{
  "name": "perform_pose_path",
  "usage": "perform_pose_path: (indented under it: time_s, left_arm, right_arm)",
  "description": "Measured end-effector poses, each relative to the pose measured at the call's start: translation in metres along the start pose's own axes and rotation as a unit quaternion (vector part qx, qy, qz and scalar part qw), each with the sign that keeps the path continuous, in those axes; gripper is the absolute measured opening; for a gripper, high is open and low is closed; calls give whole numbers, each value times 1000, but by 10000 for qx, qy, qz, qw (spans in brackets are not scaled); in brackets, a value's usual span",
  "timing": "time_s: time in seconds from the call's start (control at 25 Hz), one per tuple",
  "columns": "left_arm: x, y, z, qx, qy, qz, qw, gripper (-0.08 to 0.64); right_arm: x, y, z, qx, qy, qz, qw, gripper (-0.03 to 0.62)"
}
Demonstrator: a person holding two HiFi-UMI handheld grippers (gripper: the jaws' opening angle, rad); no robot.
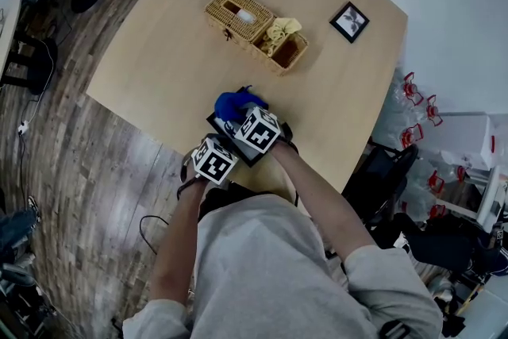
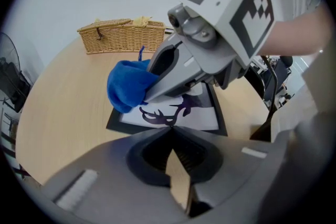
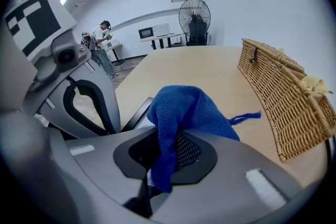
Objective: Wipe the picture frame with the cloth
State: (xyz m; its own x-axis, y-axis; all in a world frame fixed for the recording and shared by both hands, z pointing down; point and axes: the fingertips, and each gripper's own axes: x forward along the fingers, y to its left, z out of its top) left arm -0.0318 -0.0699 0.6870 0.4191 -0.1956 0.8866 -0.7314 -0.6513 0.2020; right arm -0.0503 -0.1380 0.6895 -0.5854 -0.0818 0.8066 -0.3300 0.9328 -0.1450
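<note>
A black picture frame (image 1: 251, 158) with a white print of a dark antlered figure (image 2: 178, 113) lies flat near the table's front edge. My right gripper (image 1: 238, 117) is shut on a blue cloth (image 1: 234, 102). The bunched cloth (image 2: 126, 89) rests on the frame's far left part. In the right gripper view the cloth (image 3: 184, 113) hangs out between the jaws. My left gripper (image 2: 170, 131) reaches in from the table edge, jaws closed at the frame's near edge, whose border is hidden under them.
A wicker basket (image 1: 238, 16) with an attached tray holding a yellow rag (image 1: 282, 34) stands mid-table. A small black frame (image 1: 349, 21) lies at the far right. The table edge (image 1: 159, 135) runs just below the grippers. A person (image 3: 102, 39) and a fan (image 3: 194, 17) stand far off.
</note>
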Motion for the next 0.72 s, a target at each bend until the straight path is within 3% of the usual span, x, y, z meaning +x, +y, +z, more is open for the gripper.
perform_pose_path:
  time_s: [0.72]
  left_arm:
    - [-1,0,-1,-45,-66,3,10000,52]
  right_arm:
    - [5,-5,14,-295,-139,-227,9992,46]
